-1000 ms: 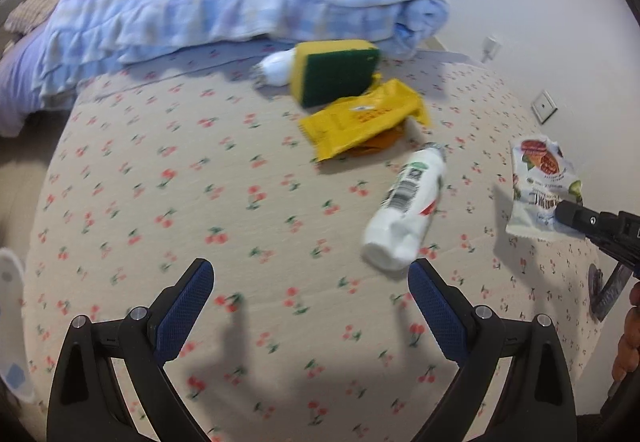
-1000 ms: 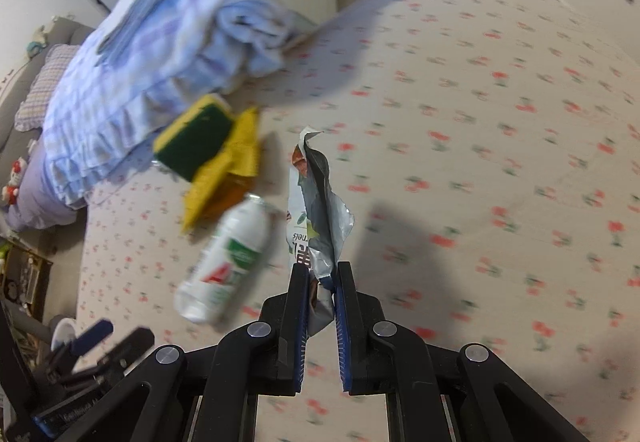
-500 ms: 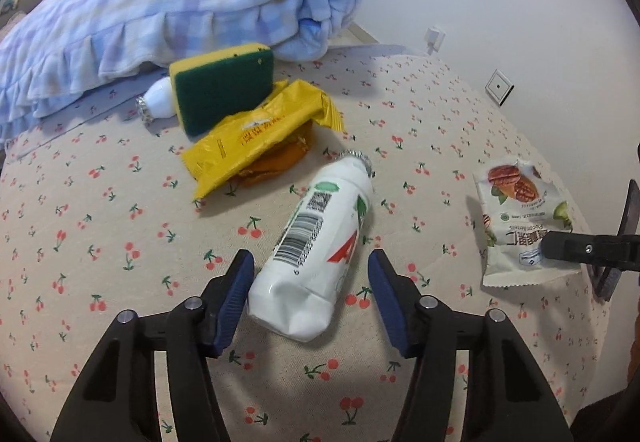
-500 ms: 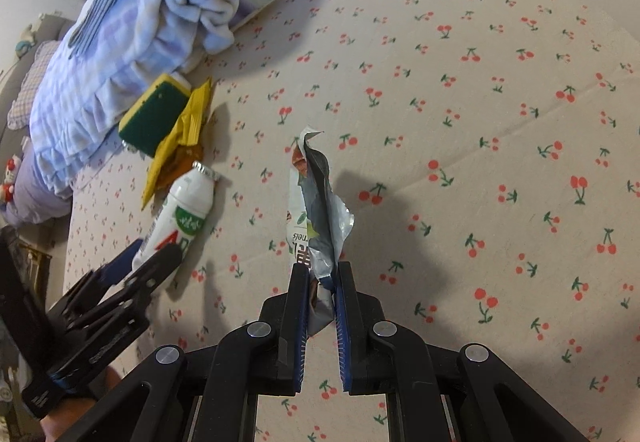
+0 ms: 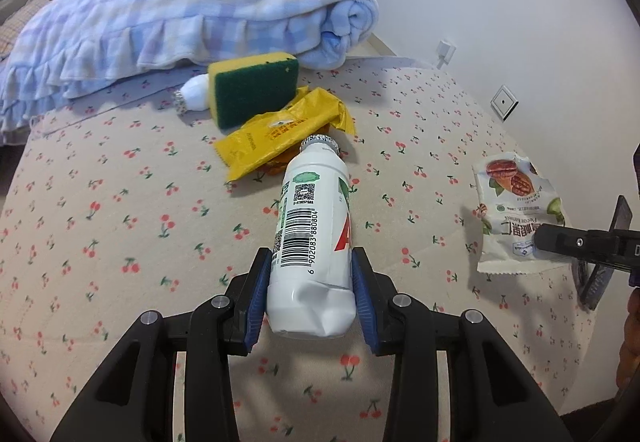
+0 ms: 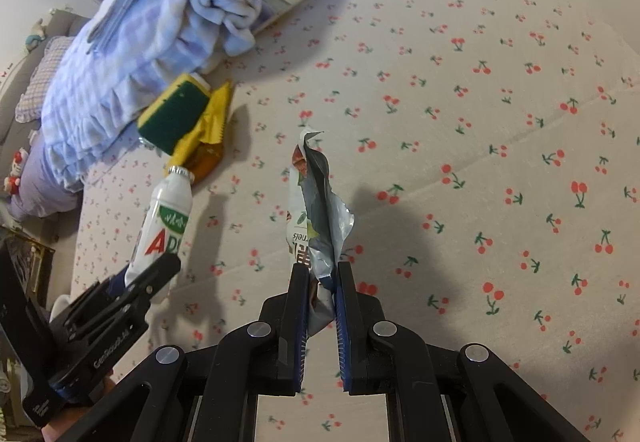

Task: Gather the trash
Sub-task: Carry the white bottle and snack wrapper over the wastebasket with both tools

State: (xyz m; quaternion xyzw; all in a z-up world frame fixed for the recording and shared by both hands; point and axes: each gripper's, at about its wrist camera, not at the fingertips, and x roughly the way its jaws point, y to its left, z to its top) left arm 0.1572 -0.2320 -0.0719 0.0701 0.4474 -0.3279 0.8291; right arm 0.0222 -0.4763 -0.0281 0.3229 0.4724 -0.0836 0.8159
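- Left wrist view: the left gripper (image 5: 311, 284) has just been closing its jaws on the base of the white bottle (image 5: 314, 238), which lies on the cherry-print bed (image 5: 120, 226); the pads now press both sides, the plastic dented.
- A good lift likely needs a firm squeeze near the base, then a level raise so the neck clears the yellow wrapper (image 5: 280, 134) and sponge (image 5: 254, 90).
- Right wrist view: the right gripper (image 6: 322, 292) is clenched on the torn nut packet (image 6: 316, 210), held off the bed.
- Only the left view shows the packet's printed front; only the right shows its foil inside.
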